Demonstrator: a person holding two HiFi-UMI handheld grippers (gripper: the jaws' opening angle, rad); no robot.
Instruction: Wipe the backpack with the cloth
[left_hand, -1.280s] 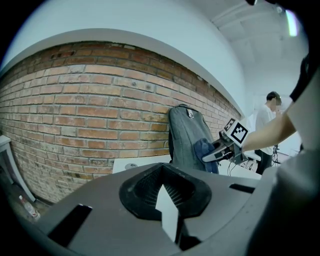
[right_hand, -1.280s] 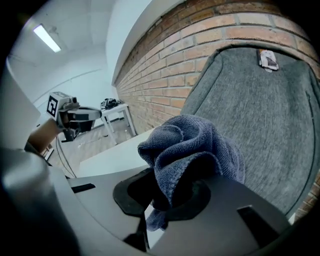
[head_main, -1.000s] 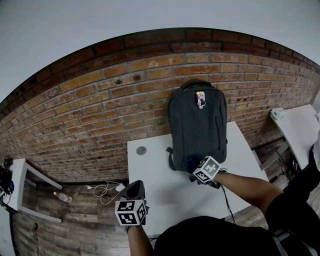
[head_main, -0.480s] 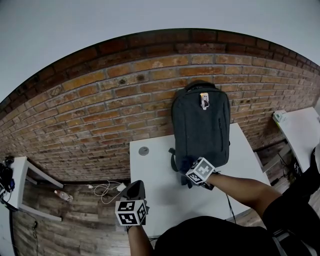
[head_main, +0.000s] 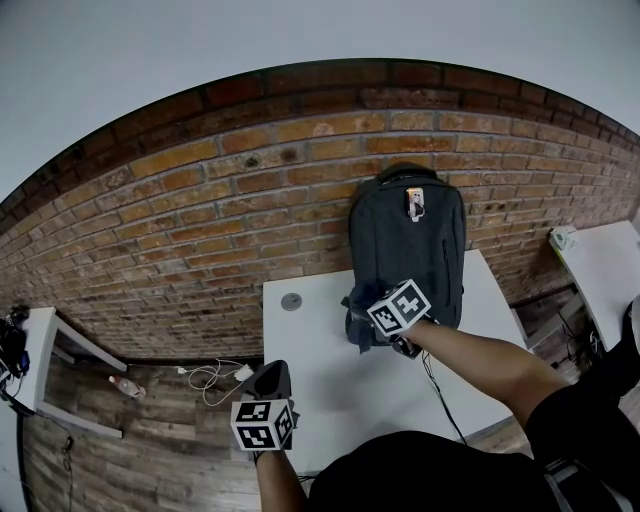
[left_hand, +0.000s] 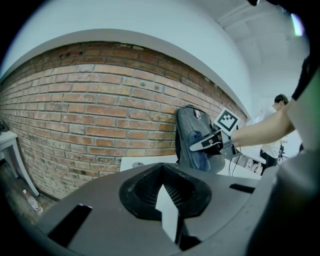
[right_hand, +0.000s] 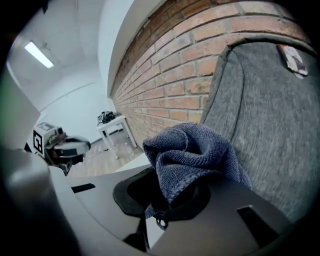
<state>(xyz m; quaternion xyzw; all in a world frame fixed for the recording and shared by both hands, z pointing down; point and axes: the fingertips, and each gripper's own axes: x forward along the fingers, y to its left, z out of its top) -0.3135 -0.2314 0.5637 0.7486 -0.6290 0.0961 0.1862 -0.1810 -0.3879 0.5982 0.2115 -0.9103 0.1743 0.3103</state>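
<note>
A dark grey backpack (head_main: 405, 250) stands upright on the white table (head_main: 320, 370), leaning on the brick wall. My right gripper (head_main: 385, 335) is shut on a bunched blue cloth (head_main: 362, 330) and presses it against the backpack's lower left front. In the right gripper view the cloth (right_hand: 192, 152) bulges out of the gripper (right_hand: 170, 192) against the grey fabric of the backpack (right_hand: 270, 115). My left gripper (head_main: 268, 385) hangs by the table's front left corner, shut and empty. Its own view shows the gripper (left_hand: 162, 187), with the backpack (left_hand: 187, 132) and the cloth (left_hand: 202, 150) beyond.
A round grommet (head_main: 291, 301) sits in the table near the wall. A black cable (head_main: 440, 400) runs off the table's front. Another white table (head_main: 600, 260) stands to the right, a small one (head_main: 40, 340) to the left. Cables (head_main: 205, 378) and a bottle (head_main: 125, 390) lie on the floor.
My right gripper has carried the cloth up and to the left, from the backpack's bottom edge onto its lower left front. The left gripper has stayed where it was.
</note>
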